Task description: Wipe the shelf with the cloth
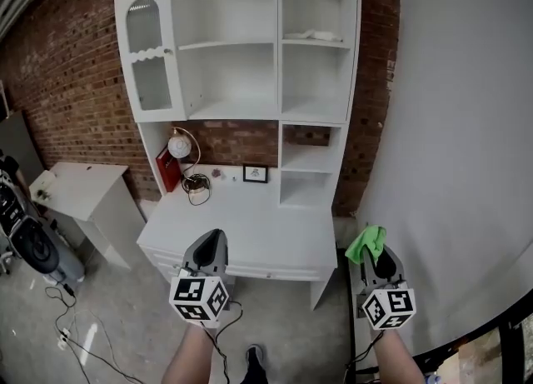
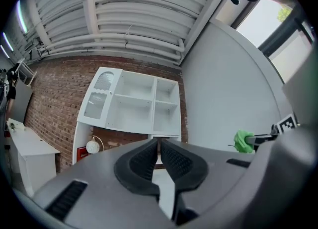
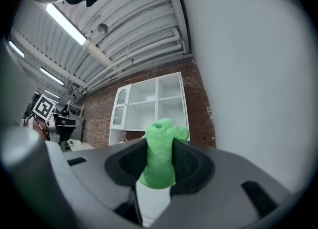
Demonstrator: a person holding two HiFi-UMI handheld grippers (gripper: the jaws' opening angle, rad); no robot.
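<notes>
Two bare forearms are reaching forward from the bottom edge of the head view, the left forearm (image 1: 186,359) and the right forearm (image 1: 400,362) both angling slightly inward. Each hand is sitting hidden behind a white cube with black square markers: the left cube (image 1: 200,299) and the right cube (image 1: 389,308). The grey, black-padded left tool (image 1: 217,236) is pointing forward with its jaws resting together, gripping nothing. The matching right tool (image 1: 380,256), well apart from it, is clamping a bright green crumpled cloth (image 1: 365,243), which is bulging above the jaw tips.
</notes>
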